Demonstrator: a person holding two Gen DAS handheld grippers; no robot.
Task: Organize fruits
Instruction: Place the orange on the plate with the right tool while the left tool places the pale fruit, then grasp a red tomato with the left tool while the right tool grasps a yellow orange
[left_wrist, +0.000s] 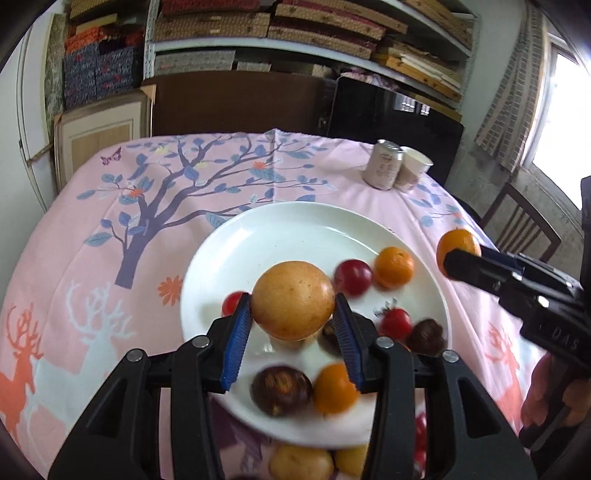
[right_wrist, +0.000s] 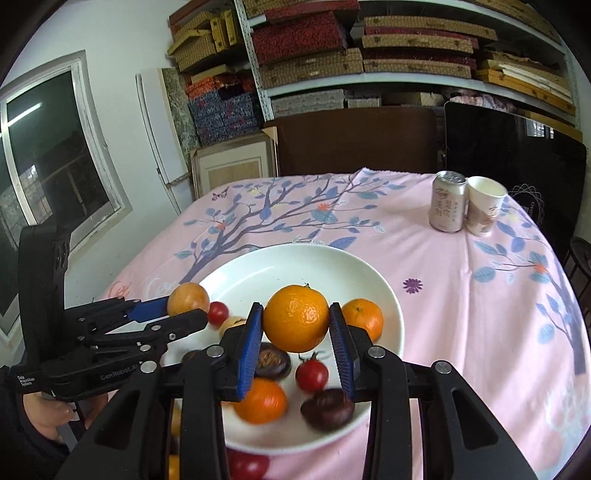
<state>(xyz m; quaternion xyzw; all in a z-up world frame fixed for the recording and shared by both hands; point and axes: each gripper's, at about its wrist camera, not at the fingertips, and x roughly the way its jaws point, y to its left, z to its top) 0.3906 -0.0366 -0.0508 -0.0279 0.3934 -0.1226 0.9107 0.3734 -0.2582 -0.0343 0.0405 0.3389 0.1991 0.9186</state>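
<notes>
My left gripper (left_wrist: 293, 318) is shut on a large yellow-brown round fruit (left_wrist: 292, 300) and holds it above the white plate (left_wrist: 258, 236). My right gripper (right_wrist: 296, 330) is shut on an orange (right_wrist: 296, 317) above the same plate (right_wrist: 295, 262). In the left wrist view the right gripper (left_wrist: 461, 258) comes in from the right with its orange (left_wrist: 458, 245). On the plate lie small oranges (left_wrist: 394, 266), a red plum (left_wrist: 353, 277), cherry tomatoes (left_wrist: 396, 324) and dark chestnut-like fruits (left_wrist: 280, 389). In the right wrist view the left gripper (right_wrist: 177, 310) holds the yellow fruit (right_wrist: 187, 297) at the plate's left edge.
A drink can (right_wrist: 447, 201) and a paper cup (right_wrist: 484, 210) stand at the table's far right. More fruits (left_wrist: 301, 463) lie on the pink tablecloth (left_wrist: 110, 258) in front of the plate. A chair (left_wrist: 517, 221) stands at the right. Shelves with boxes fill the back wall.
</notes>
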